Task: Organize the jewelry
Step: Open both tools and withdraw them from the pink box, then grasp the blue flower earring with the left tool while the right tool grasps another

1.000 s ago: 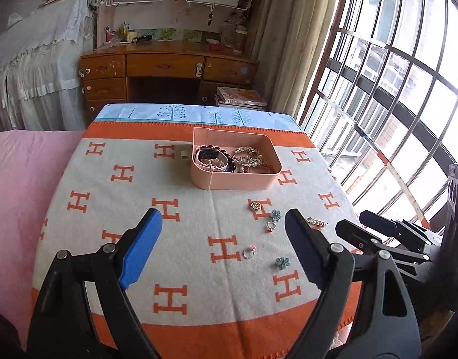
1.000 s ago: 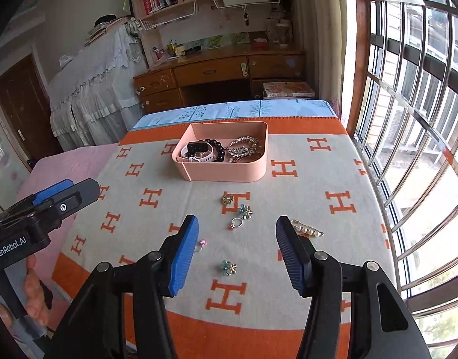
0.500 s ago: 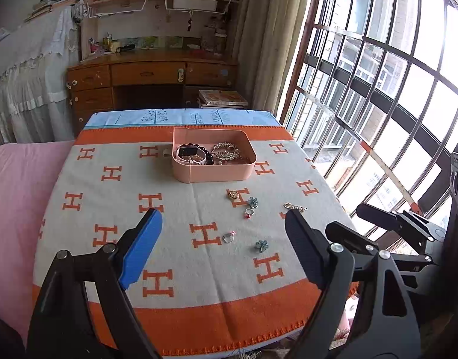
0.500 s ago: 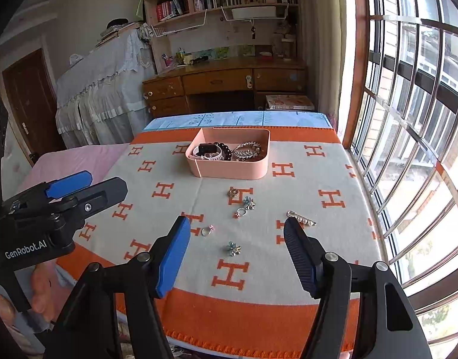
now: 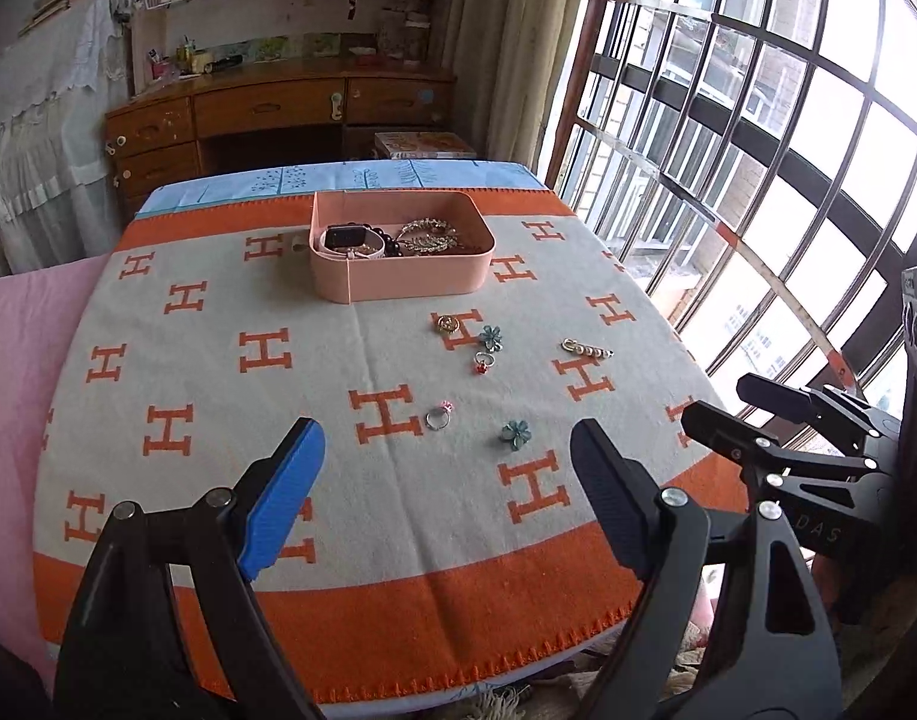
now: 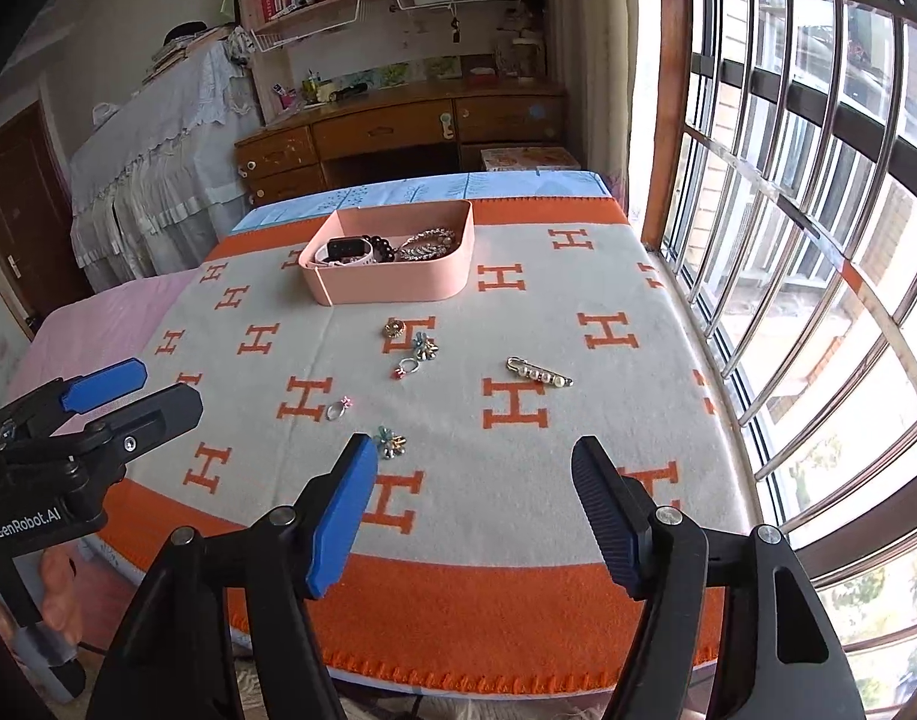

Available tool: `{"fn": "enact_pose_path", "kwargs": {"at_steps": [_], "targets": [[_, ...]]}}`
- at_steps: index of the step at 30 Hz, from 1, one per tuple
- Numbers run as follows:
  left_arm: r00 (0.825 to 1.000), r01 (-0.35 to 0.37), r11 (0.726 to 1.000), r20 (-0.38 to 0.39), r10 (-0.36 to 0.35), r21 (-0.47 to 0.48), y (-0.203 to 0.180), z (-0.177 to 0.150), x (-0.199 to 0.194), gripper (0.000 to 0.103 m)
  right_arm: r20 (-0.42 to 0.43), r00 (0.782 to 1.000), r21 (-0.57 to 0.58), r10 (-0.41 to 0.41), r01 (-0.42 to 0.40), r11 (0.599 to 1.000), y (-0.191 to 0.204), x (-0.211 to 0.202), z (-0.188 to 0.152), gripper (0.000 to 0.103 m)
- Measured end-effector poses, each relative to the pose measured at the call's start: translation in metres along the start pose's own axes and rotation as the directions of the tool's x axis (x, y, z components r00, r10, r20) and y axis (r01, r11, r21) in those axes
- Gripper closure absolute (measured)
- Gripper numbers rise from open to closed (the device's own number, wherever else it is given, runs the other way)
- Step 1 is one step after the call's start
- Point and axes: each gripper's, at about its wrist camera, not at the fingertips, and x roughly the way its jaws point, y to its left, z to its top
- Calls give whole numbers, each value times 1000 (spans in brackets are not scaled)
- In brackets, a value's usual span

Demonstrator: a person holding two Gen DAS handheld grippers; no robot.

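Left wrist view shows the pink tray (image 5: 398,285) on the far half of the surface (image 5: 218,420), with a watch (image 5: 345,238) and a gold piece (image 5: 429,234) lying inside it. On the blanket in front of the tray lie the loose pieces: a gold brooch (image 5: 446,323), a blue flower (image 5: 490,336), a red-stone ring (image 5: 482,362), a pearl pin (image 5: 585,350) apart to the right, and nearer the camera a pink-stone ring (image 5: 438,417) and a second blue flower (image 5: 515,433). Compared with half a second ago, none of these pieces has shifted on the blanket, but the tray and the jewelry sit higher and larger in this view, and the near orange border is again closer to the bottom. The left claw (image 5: 446,498) is wide open and holds nothing, above the near part of the blanket. In the right wrist view the right claw (image 6: 473,510) is open and empty too, and the second flower (image 6: 391,443) now lies just beside its left fingertip, where before it lay between the fingers.
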Motion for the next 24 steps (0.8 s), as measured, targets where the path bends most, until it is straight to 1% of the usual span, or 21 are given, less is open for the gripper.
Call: {"fn": "enact_pose_path", "kwargs": {"at_steps": [3, 6, 10, 14, 20, 21, 23, 24], "targets": [[999, -1, 1000, -40, 1, 1, 3, -10, 16, 20, -28, 1000, 39, 3, -1, 999, -18, 13, -3, 34], [996, 5, 1000, -90, -7, -20, 8, -17, 33, 20, -61, 998, 76, 7, -2, 997, -33, 28, -5, 34], [990, 28, 999, -134, -33, -38, 10, -21, 53, 21, -94, 995, 105, 26, -17, 994, -48, 46, -9, 34], [990, 28, 999, -139, -30, -16, 5, -20, 68, 20, -117, 992, 77, 50, -41, 996, -47, 62, -11, 34], [988, 24, 1000, -154, -21, 14, -3, -16, 91, 21, -130, 990, 1, 61, -61, 998, -30, 80, -10, 34], [987, 27, 999, -159, -24, 21, -5, -16, 95, 22, -130, 990, -4, 60, -61, 998, -30, 82, -9, 34], [986, 39, 998, -163, -32, 40, -11, -16, 100, 29, -131, 990, -4, 57, -58, 998, -30, 87, -7, 34], [986, 48, 998, -164, -39, 51, -14, -15, 103, 38, -133, 989, 1, 59, -60, 998, -31, 90, -6, 34]]}}
